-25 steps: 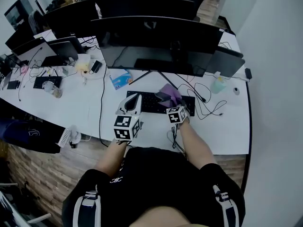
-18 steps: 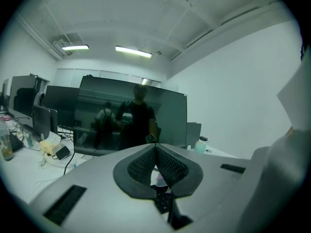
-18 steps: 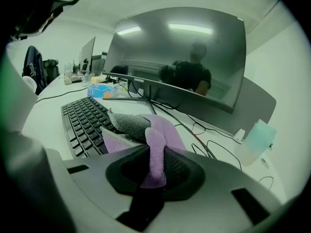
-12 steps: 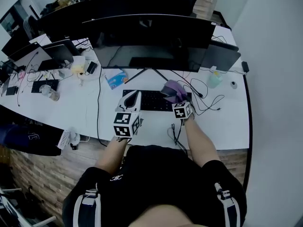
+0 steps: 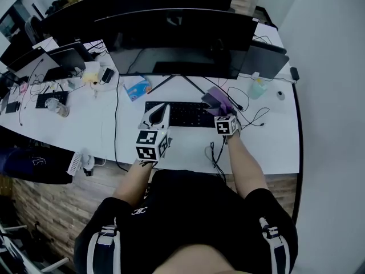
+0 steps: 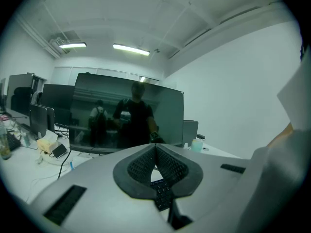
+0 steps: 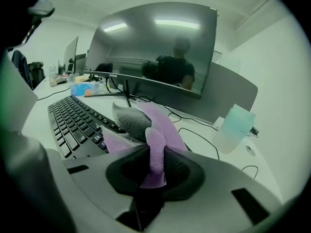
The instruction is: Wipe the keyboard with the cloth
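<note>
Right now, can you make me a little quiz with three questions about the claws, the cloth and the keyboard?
1. True or false: the right claw is shut on the purple cloth.
2. Over which part of the keyboard does the purple cloth sit? A) its left end B) its right end C) its middle
3. Fill in the blank: the left claw has its jaws together and holds ____.

Key: 1 true. 2 B. 3 nothing.
</note>
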Tool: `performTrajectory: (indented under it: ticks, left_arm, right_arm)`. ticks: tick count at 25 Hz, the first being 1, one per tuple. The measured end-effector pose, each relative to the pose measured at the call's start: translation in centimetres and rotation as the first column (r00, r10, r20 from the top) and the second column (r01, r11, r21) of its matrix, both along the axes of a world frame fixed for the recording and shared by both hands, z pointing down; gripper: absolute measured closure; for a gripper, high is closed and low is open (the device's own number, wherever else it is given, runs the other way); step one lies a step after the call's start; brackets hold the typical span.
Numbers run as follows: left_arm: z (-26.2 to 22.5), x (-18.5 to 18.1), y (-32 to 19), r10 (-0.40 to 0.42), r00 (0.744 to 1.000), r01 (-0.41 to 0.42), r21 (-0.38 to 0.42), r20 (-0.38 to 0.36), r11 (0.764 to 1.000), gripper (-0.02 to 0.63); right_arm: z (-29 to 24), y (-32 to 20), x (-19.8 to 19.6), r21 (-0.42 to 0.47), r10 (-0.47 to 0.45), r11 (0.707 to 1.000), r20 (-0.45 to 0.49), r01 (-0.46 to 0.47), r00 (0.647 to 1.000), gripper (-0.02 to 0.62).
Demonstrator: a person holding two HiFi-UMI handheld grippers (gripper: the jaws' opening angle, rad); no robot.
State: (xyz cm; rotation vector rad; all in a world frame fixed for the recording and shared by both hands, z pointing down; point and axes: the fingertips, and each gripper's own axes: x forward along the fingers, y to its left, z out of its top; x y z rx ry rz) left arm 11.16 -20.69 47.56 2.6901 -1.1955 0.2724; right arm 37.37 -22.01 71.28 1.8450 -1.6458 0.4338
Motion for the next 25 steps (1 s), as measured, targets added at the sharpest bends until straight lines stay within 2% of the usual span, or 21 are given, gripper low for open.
performTrajectory:
  ticks: [7, 12, 18, 25]
  left_arm:
    - [0.2, 0.5, 0.8, 0.009, 1.0, -0.009, 0.0, 0.0, 1.0, 0.594]
    - [0.3, 0.9, 1.4, 0.024, 1.0, -0.024, -0.002, 0.001, 1.0, 0.594]
    - [0.8, 1.0, 1.9, 0.041, 0.999, -0.041, -0.009, 0.005, 0.999, 0.594]
    - [1.0, 0.2, 1.5, 0.058, 0.998, -0.058, -0.024, 0.006, 0.998, 0.594]
  right_arm:
    - [0.2, 2.1, 0.8, 0.007, 0.032, 0.999, 0.001, -0.032, 0.999, 0.509]
    - [0.3, 3.0, 0.7, 0.009, 0.077, 0.997, 0.047, -0.078, 0.996, 0.509]
    - [0.6, 4.8, 0.1, 0.03, 0.095, 0.995, 0.032, -0.096, 0.995, 0.511]
    - [0.8, 5.9, -0.5, 0.015, 0.148, 0.989, 0.065, -0.149, 0.987, 0.511]
